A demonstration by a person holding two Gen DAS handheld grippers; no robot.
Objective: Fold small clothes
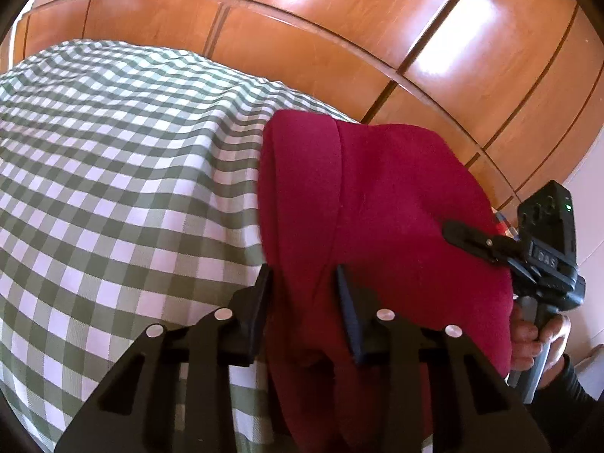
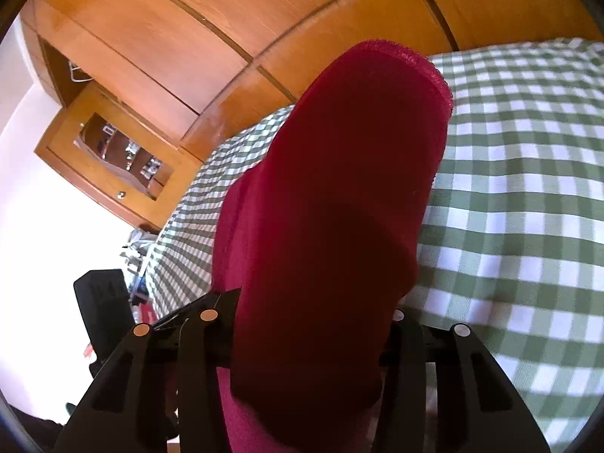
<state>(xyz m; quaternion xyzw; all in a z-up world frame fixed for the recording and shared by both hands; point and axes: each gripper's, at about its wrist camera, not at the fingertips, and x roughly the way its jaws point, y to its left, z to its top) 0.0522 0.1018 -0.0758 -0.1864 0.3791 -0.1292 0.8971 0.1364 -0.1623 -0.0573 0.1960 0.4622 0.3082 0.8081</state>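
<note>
A green-and-white checked cloth (image 1: 113,173) fills the left of the left wrist view, with wood panelled cupboards (image 1: 339,19) across the top. The red garment (image 1: 377,207) lies on it, right of centre. The left gripper (image 1: 304,294) reaches up from the bottom edge, its fingers apart with a fold of the red fabric between them; whether they pinch it cannot be told. At the right edge, a hand (image 1: 528,339) holds the right gripper (image 1: 475,241) upright, clenched on the garment's edge.
</note>
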